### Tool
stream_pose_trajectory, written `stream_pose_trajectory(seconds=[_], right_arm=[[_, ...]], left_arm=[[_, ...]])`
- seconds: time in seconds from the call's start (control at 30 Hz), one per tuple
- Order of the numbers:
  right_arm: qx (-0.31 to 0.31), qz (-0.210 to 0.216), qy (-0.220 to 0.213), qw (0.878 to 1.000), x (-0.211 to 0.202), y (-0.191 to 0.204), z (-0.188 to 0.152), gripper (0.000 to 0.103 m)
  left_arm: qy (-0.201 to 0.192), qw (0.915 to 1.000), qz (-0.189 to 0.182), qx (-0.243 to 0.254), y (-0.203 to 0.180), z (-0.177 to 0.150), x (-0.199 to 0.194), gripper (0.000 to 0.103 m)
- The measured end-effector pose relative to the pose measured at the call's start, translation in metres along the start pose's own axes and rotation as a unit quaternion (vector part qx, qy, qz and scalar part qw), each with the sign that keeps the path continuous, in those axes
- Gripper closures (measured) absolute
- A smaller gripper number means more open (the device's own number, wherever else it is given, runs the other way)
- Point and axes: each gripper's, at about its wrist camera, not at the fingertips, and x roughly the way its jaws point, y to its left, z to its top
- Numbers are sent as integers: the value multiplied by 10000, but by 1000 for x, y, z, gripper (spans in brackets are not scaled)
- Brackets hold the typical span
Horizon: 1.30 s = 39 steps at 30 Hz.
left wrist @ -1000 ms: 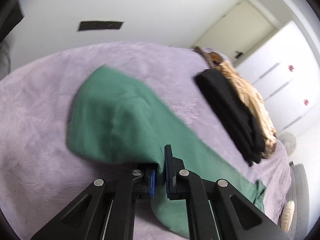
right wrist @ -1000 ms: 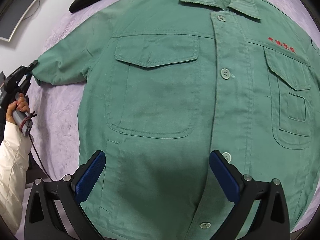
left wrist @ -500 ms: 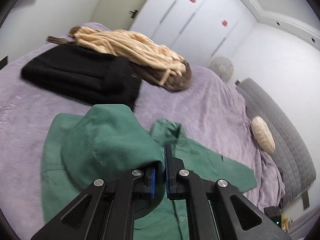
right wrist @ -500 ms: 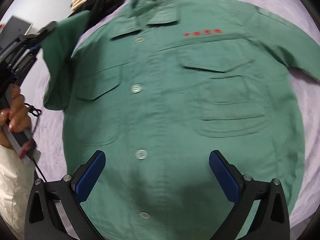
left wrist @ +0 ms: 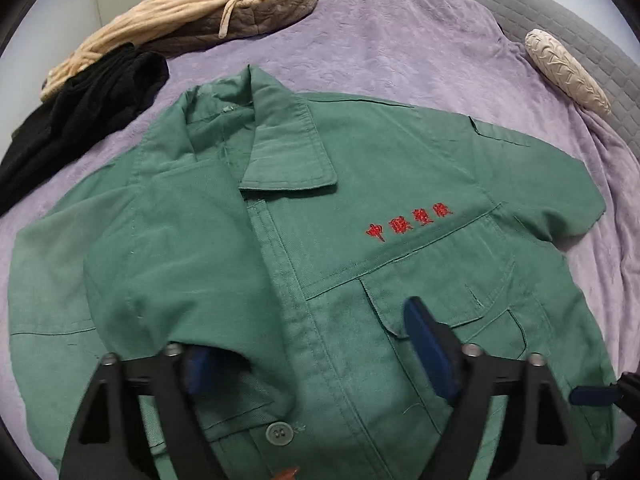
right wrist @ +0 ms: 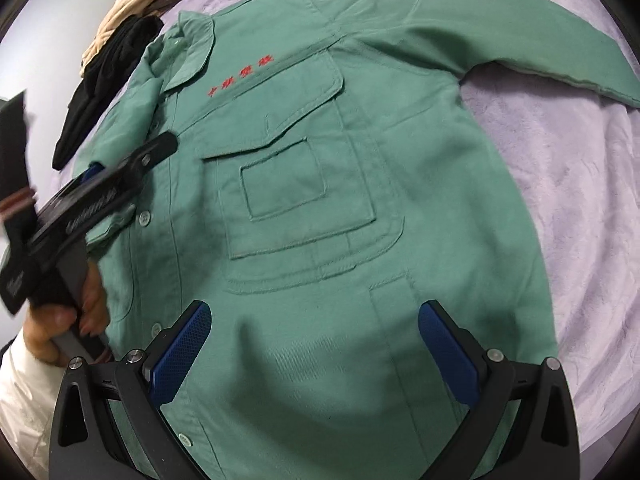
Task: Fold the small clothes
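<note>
Left gripper (left wrist: 316, 344): jaws wide apart, gripping nothing, low over the shirt front beside the button placket; I see the folded-in sleeve (left wrist: 168, 280) lying loose across the chest by its left pad.
Right gripper (right wrist: 316, 348): jaws wide, empty, hovering over the lower hem area.
Green work shirt (right wrist: 320, 184): face up and buttoned on the purple bedspread (left wrist: 400, 40), collar away from me, one sleeve laid across the chest, the other sleeve (right wrist: 520, 36) spread out flat to the side.
Black garment (left wrist: 76, 116) and cream-and-brown bundle (left wrist: 200, 12): beyond the collar, apart from the shirt.
Step in hand, as I judge it: settle the first fold. I would lift my left tool straight up so the pad does not drag the cuff, then have my right take the outstretched cuff at its edge and mirror the fold, keeping the side seam straight.
</note>
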Motion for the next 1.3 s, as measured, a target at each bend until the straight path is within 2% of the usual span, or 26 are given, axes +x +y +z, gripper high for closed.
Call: stream_pose_trajectory(seconds=[0.1, 0.2, 0.27, 0.37, 0.47, 0.57, 0.63, 0.67, 0.7, 0.73, 0.77, 0.8, 0.83, 0.9, 0.93, 0.97, 1.0, 1.03, 1.1, 1.2, 1.3], right_arm=[[-153, -90, -206, 9996, -3, 11, 12, 0], [-607, -160, -515, 9967, -5, 44, 26, 0], [-1107, -184, -700, 9912, -3, 77, 38, 0], [-2036, -375, -849, 9746, 12, 135, 53, 0], [-3014, -782, -1039, 9446, 38, 183, 54, 0], [-3838, -1520, -1247, 9023, 72, 219, 51, 0], [-4211, -2022, -1452, 8722, 94, 233, 52, 1], [-4301, -2169, -1527, 8629, 98, 233, 52, 8], [-4320, -2180, -1620, 8600, 100, 236, 56, 20], [-4255, -2060, -1679, 8650, 95, 234, 61, 70], [-4077, -1914, -1688, 8767, 88, 229, 68, 93], [-3703, -1691, -1707, 8973, 77, 218, 78, 93], [-3124, -1237, -1737, 9257, 66, 205, 92, 93], [-1749, -23, -1634, 9709, 51, 163, 113, 71], [-1166, 342, -1570, 9801, 50, 144, 118, 44], [-597, 712, -1480, 9846, 52, 124, 120, 28], [4, 1152, -1307, 9847, 57, 102, 122, 28], [590, 1576, -1124, 9793, 65, 82, 120, 28], [1342, 2202, -1082, 9601, 71, 55, 114, 29], [2102, 2741, -1100, 9320, 69, 35, 106, 28], [2890, 3222, -1069, 8951, 72, 13, 96, 27]], left_arm=[[-107, 9996, 128, 206, -2, -8, -19, 13], [-184, 9998, 66, 48, 19, -17, -47, 13], [-293, 9988, 356, -162, 44, -27, -64, 13], [-351, 9927, 963, -627, 91, -49, -85, 13], [-141, 9820, 1590, -1011, 136, -75, -87, 13], [258, 9730, 2035, -1060, 167, -96, -69, 13], [346, 9700, 2162, -1060, 178, -103, -59, 13], [338, 9693, 2176, -1092, 182, -106, -55, 13], [308, 9685, 2186, -1150, 185, -106, -52, 13], [275, 9673, 2213, -1210, 187, -105, -49, 13], [217, 9654, 2261, -1278, 188, -104, -48, 13], [148, 9637, 2295, -1358, 189, -104, -49, 13], [89, 9620, 2282, -1494, 191, -105, -49, 13], [57, 9606, 2152, -1756, 198, -108, -49, 12], [41, 9605, 2103, -1822, 201, -109, -48, 12], [23, 9611, 2055, -1845, 202, -109, -49, 12], [20, 9614, 2045, -1839, 202, -109, -49, 12], [22, 9618, 2045, -1818, 203, -108, -48, 12], [-18, 9632, 1970, -1826, 204, -107, -48, 12], [36, 9598, 2095, -1867, 207, -106, -46, 12], [92, 9567, 1986, -2128, 219, -111, -49, 12]])
